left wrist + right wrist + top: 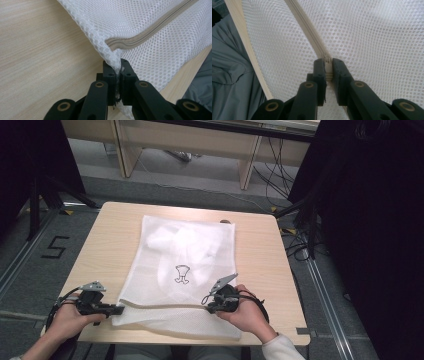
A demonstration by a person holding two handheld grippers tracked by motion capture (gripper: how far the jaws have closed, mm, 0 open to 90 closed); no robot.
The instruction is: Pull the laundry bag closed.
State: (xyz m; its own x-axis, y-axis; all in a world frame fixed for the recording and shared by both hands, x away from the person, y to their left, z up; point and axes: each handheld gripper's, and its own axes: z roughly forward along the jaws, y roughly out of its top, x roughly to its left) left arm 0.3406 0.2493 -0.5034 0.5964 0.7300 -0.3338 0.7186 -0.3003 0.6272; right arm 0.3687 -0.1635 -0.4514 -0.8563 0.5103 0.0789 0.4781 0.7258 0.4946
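Mesh laundry bag [185,265] lies filled, left gripper [118,70] clamped on its near-left corner, right gripper [327,67] clamped on the zipper slider [327,64]; zipping remains.

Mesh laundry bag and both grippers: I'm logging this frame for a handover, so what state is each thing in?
Mesh laundry bag: lying flat on the table, something white inside.
Zipper: closed along the stretch seen in the gripper views.
Zipper pull: clamped between the right gripper's jaws.
Left gripper: shut on the bag's corner mesh.
Right gripper: shut on the zipper pull.
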